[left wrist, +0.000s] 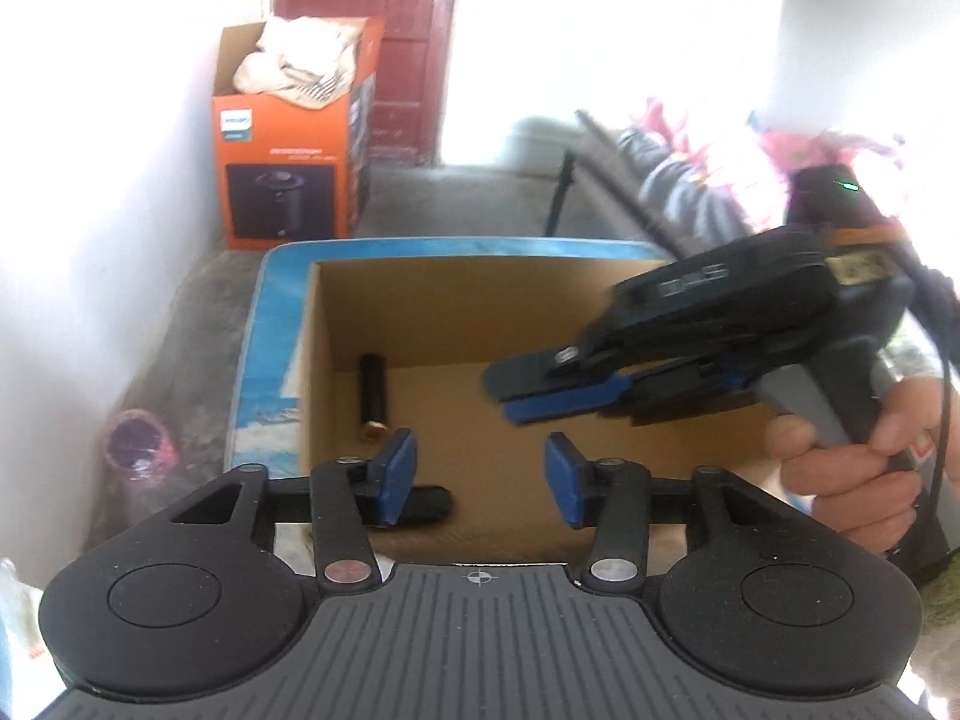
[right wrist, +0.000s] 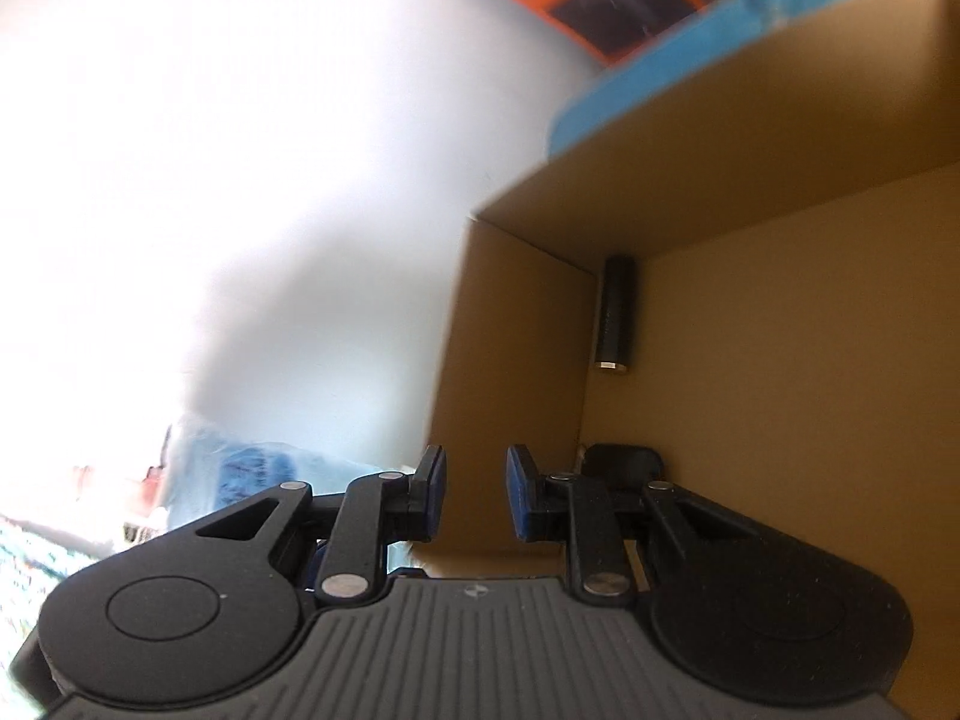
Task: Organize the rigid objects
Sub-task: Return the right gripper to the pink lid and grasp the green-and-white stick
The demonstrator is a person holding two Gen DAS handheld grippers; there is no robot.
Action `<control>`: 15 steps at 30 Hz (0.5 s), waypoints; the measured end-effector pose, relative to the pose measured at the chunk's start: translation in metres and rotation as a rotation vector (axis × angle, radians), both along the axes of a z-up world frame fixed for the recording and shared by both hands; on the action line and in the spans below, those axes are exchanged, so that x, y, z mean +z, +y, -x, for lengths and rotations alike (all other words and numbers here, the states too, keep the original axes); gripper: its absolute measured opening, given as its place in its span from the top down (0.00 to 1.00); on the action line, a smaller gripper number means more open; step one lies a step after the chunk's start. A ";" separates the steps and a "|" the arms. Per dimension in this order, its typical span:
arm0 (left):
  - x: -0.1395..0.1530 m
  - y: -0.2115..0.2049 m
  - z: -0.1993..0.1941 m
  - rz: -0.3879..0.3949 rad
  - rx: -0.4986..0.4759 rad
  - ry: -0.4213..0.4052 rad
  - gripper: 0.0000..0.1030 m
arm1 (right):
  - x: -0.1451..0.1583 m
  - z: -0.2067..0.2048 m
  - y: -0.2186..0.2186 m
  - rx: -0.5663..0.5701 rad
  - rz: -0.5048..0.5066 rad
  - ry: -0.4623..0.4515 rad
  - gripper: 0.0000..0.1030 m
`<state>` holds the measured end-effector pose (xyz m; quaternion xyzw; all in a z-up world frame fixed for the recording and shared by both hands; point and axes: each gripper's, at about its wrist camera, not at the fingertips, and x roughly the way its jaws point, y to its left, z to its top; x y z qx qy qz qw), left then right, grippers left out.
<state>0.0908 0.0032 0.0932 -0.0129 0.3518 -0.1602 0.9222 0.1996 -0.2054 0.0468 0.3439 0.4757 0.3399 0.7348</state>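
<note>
- Nearest the lens, the left gripper (left wrist: 480,474) hangs over the near edge of an open cardboard box (left wrist: 468,294), its blue pads spread apart with nothing between them.
- Just below and behind the left-hand pad lies a dark flat object (left wrist: 429,501), resting on the box floor; the linkage cuts off most of it, so its identity is unclear.
- Ahead of the jaws and to their left, a black cylinder with a brass end (left wrist: 373,393) lies along the box's left wall, seemingly already stowed.
- Ahead and to the right, the right gripper (left wrist: 510,390), held in a person's hand (left wrist: 852,468), reaches in over the box with fingers nearly together and empty; its own wrist view shows a narrow gap, with bare cardboard behind.
- Judged from this, two items are in the box; any others waiting lie outside both views.
- Beyond the box: a blue mat (left wrist: 270,360), an orange appliance carton (left wrist: 288,174), a red door (left wrist: 390,42). The right background is washed out by glare, and the right wrist view is blurred.
</note>
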 end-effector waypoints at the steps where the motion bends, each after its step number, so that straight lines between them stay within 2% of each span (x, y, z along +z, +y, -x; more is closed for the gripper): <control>1: -0.001 0.000 0.007 0.014 -0.010 -0.005 0.48 | 0.006 0.013 -0.008 -0.013 0.005 -0.031 0.76; 4: -0.010 -0.007 0.026 0.040 -0.044 -0.008 0.38 | 0.015 0.052 -0.027 -0.054 0.036 -0.111 0.76; 6: -0.021 -0.014 0.037 0.044 -0.075 0.001 0.37 | 0.013 0.078 -0.033 -0.081 0.069 -0.149 0.75; 9: -0.039 -0.023 0.049 0.038 -0.113 0.027 0.36 | 0.001 0.109 -0.039 -0.123 0.109 -0.165 0.75; 12: -0.060 -0.036 0.059 0.027 -0.141 0.059 0.37 | -0.019 0.129 -0.038 -0.159 0.123 -0.143 0.75; 15: -0.077 -0.047 0.066 0.001 -0.152 0.072 0.42 | -0.035 0.138 -0.026 -0.178 0.173 -0.142 0.75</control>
